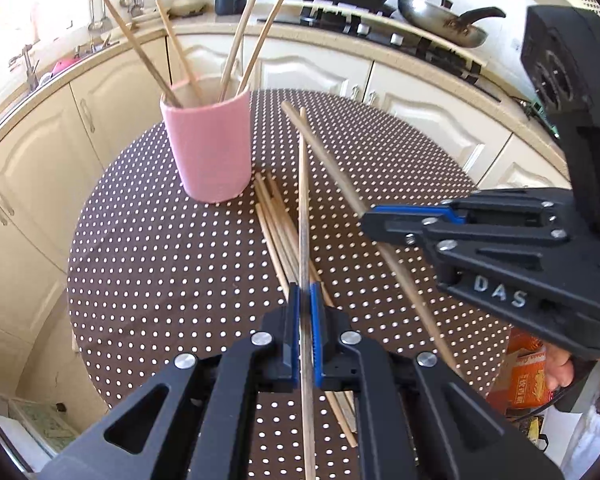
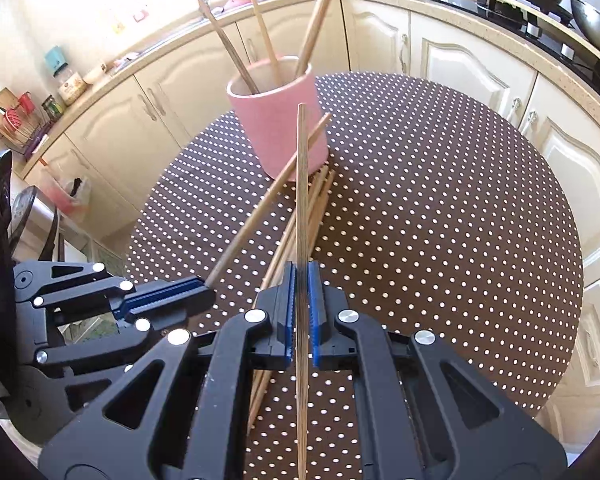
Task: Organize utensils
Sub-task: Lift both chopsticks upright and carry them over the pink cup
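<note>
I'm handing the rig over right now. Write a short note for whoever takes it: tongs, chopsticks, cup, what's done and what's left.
Left tongs: shut on one chopstick, held above the table.
Right tongs: shut on another chopstick, pointing toward the cup.
Pink cup: upright on the dotted tablecloth, four chopsticks already standing in it.
Loose pile: several chopsticks lying on the cloth beside the cup's base.
Done: four in the cup, two picked up.
Left: drop both held chopsticks into the cup, then collect the pile.
</note>
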The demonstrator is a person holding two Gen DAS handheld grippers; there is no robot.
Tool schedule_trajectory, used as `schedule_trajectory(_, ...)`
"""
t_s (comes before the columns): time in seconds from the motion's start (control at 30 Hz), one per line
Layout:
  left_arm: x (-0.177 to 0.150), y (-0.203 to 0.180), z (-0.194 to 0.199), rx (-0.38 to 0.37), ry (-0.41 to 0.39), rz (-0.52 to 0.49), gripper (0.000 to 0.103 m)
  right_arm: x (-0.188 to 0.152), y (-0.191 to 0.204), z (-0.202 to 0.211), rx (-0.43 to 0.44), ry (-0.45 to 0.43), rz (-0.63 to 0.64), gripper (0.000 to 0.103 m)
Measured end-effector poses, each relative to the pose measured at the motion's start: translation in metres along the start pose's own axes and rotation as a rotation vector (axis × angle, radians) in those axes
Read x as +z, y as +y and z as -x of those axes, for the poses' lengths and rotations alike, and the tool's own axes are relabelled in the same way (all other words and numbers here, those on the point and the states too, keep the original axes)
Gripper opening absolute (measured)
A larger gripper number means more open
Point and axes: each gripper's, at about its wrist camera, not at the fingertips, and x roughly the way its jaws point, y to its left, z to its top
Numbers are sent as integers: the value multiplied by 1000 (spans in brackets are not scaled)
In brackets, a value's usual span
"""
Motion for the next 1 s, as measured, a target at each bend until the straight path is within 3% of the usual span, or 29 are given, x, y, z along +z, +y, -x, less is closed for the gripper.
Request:
schedule_trajectory(0.63, 9, 13, 36, -2, -124, 19, 5, 20, 20, 18, 58, -133, -14, 7)
schedule_trajectory(1.0, 14, 17, 48, -24, -162, 23, 5, 24, 27, 23, 72, -158, -14, 7)
